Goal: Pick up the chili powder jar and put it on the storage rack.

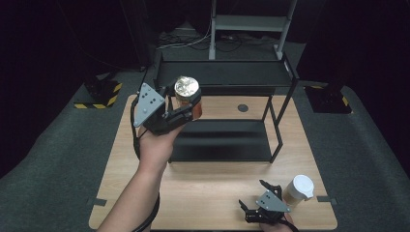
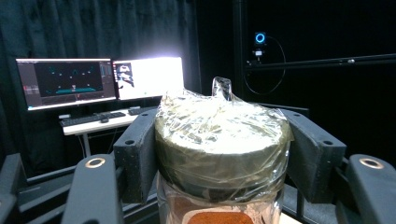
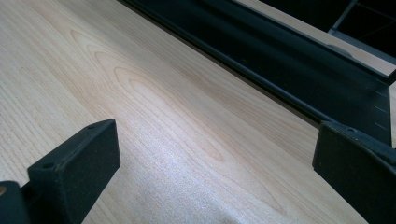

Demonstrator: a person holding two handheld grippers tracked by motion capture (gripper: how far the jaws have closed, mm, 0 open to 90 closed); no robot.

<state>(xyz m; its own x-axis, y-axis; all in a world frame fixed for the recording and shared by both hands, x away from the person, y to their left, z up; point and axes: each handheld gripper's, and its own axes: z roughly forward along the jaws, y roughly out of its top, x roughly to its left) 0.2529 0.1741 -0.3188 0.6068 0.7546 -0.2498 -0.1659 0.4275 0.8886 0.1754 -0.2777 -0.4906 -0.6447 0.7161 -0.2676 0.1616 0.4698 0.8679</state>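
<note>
A jar (image 1: 186, 92) with a gold lid, wrapped in clear plastic film, hangs in the air in front of the black rack's top shelf (image 1: 227, 72). My left gripper (image 1: 186, 104) is shut on it. In the left gripper view both pads (image 2: 135, 158) press on the jar (image 2: 219, 140) just under its lid, one on each side. My right gripper (image 1: 254, 195) rests low over the table's front right, open. Its jaws stand wide apart over bare wood (image 3: 187, 140) with nothing between them.
A paper cup (image 1: 300, 190) with a white lid stands just right of the right gripper. The black two-tier rack's lower shelf (image 1: 222, 140) lies on the wooden table (image 1: 208, 193). Dark floor surrounds the table.
</note>
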